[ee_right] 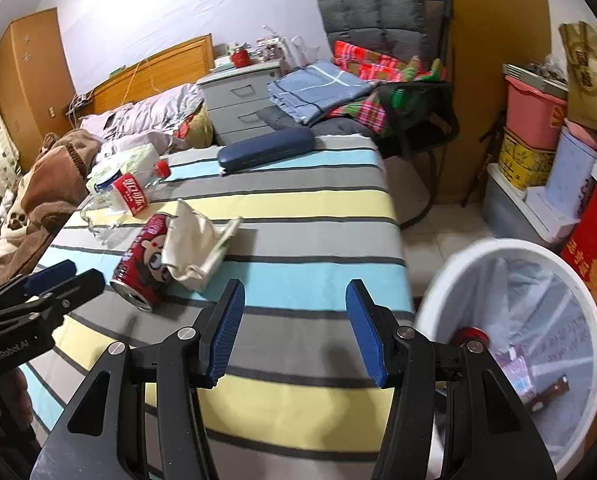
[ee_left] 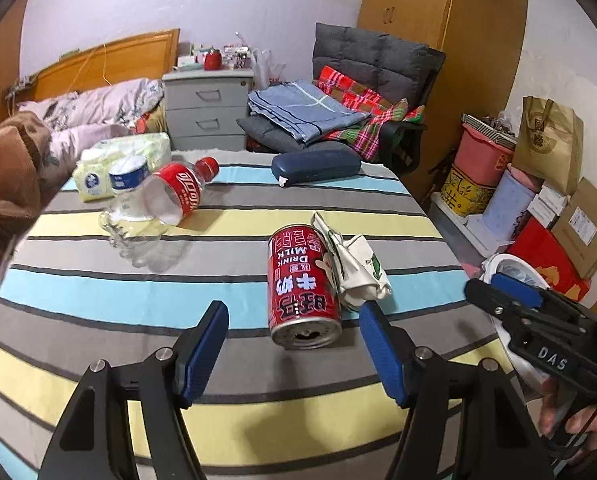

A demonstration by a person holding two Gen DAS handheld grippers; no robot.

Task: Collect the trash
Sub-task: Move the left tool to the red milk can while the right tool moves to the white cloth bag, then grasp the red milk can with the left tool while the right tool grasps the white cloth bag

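Red milk can lies sideways, opened top toward left tongs.

We have two cameras, one on each tool, and both look forward and down over a counter with a striped cloth. The left one sits close behind its tool, with a red can right in front. The right one sits further right, by the counter's edge, beside a white bin. Both see the can, a crumpled bottle, a blue case, the bed and the grey drawers. Each also sees the other tool at its side.
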